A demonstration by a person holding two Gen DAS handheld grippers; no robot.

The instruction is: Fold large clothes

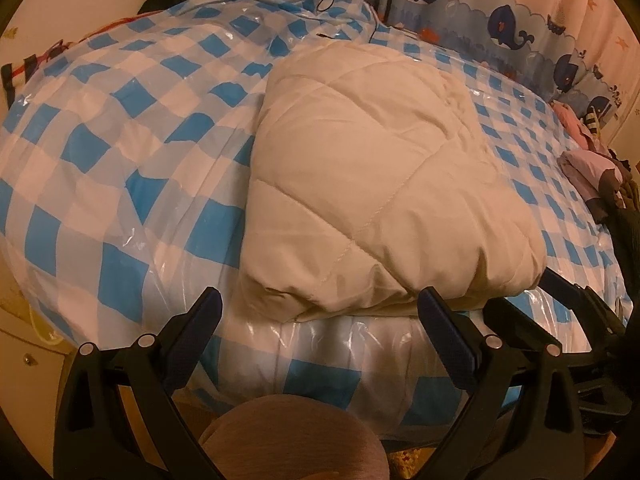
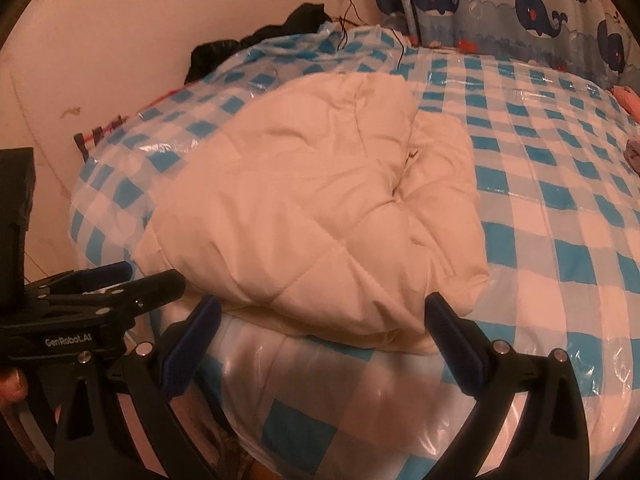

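Observation:
A cream quilted padded garment lies folded into a thick bundle on the bed, near its front edge; it also shows in the right wrist view. My left gripper is open and empty, its fingers apart just in front of the bundle's near edge. My right gripper is open and empty too, just short of the bundle's near edge. The right gripper shows at the right edge of the left wrist view; the left gripper shows at the left of the right wrist view.
The bed is covered by a shiny blue-and-white checked plastic sheet. A whale-print curtain hangs behind. Pink and purple clothes lie at the right edge. Dark clothes and a thin black cable lie at the far side by the wall.

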